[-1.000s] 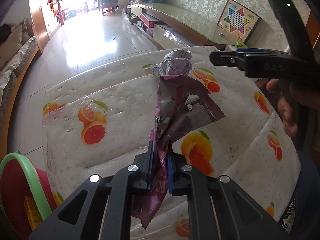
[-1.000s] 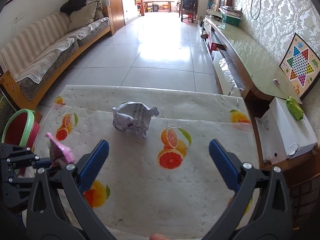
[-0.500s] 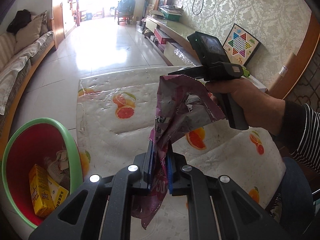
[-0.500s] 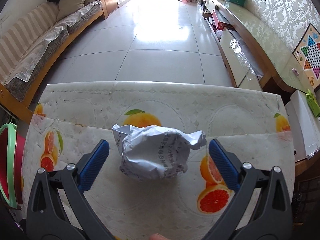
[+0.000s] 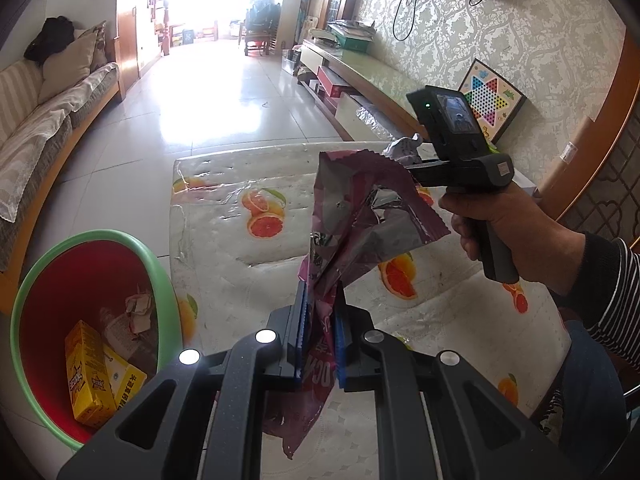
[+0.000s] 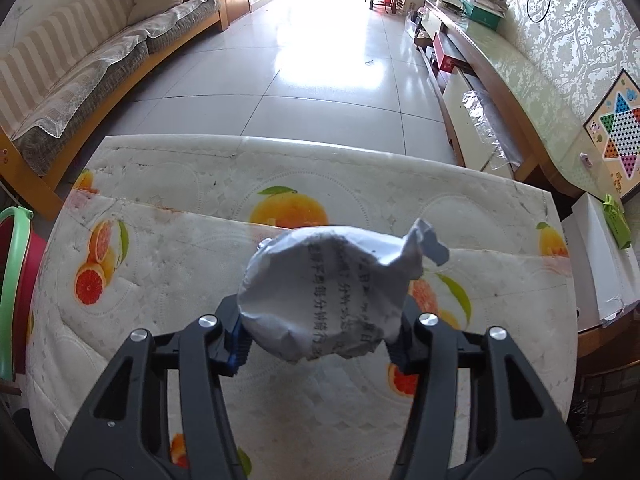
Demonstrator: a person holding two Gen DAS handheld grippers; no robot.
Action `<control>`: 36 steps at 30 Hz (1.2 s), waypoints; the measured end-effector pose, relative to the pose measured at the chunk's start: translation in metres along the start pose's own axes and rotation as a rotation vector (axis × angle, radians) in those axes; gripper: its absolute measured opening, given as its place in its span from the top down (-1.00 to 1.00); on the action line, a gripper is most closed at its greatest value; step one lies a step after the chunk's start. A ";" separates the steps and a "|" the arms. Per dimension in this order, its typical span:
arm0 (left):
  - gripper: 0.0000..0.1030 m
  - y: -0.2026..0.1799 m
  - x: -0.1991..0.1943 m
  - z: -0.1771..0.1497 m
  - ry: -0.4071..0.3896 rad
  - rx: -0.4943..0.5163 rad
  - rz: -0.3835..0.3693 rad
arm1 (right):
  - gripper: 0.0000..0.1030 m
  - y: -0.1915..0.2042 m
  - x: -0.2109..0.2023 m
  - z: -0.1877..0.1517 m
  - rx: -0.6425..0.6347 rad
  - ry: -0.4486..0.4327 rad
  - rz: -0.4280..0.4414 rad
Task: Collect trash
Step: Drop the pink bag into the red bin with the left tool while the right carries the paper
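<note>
Foil wrapper: purple, crinkled wrapper [image 5: 356, 224] was pinched low down in the left claw [image 5: 318, 344], most of it standing up above the pads, a tail hanging below.
Left claw: clenched on the wrapper, above the bench [image 5: 224, 280] edge, near the bin [image 5: 96, 240].
Paper ball: crumpled printed paper ball [image 6: 328, 296] sat between the right claw [image 6: 320, 340] pads, over the bench [image 6: 168, 264].
Right claw: closed onto the paper ball from both sides; can't tell if the ball had left the cloth.
Bin: green rim, red inside, beside the bench's left edge; yellow boxes [image 5: 94, 376] and scraps already in it.
Step (judgement): carry both pieces to the bin, left first.
How: get the wrapper fully over the opening before releasing, its hanging tail could snag the rim. Keep light squeeze on the ball; it looks springy and could pop out.
</note>
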State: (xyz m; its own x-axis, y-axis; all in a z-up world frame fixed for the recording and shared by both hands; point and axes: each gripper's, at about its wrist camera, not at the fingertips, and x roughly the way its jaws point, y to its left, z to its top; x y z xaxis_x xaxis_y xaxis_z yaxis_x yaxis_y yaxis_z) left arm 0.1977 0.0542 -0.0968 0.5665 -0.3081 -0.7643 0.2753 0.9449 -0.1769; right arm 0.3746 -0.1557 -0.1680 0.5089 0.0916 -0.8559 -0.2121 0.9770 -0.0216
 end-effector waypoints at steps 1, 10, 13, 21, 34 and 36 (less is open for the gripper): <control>0.84 0.000 -0.001 -0.001 -0.004 -0.004 -0.002 | -0.01 -0.001 -0.010 -0.003 -0.002 -0.015 0.002; 0.84 0.006 -0.017 -0.012 -0.037 -0.038 0.020 | -0.01 0.001 -0.096 -0.032 -0.019 -0.127 0.015; 0.84 0.009 -0.026 -0.017 -0.050 -0.056 0.040 | -0.01 0.007 -0.117 -0.046 -0.030 -0.154 0.024; 0.83 0.045 -0.050 -0.030 -0.086 -0.136 0.127 | -0.01 0.034 -0.155 -0.069 -0.058 -0.188 0.069; 0.64 0.152 -0.055 -0.024 -0.045 -0.312 0.268 | -0.01 0.118 -0.173 -0.083 -0.185 -0.190 0.175; 0.21 0.161 -0.054 -0.023 -0.047 -0.331 0.263 | -0.01 0.129 -0.174 -0.082 -0.201 -0.191 0.181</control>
State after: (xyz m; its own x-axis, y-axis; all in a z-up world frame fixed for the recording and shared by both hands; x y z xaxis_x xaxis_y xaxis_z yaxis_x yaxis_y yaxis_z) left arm 0.1940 0.2255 -0.0985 0.6213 -0.0496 -0.7820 -0.1432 0.9740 -0.1755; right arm 0.1906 -0.0615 -0.0640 0.5915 0.3131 -0.7430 -0.4637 0.8860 0.0042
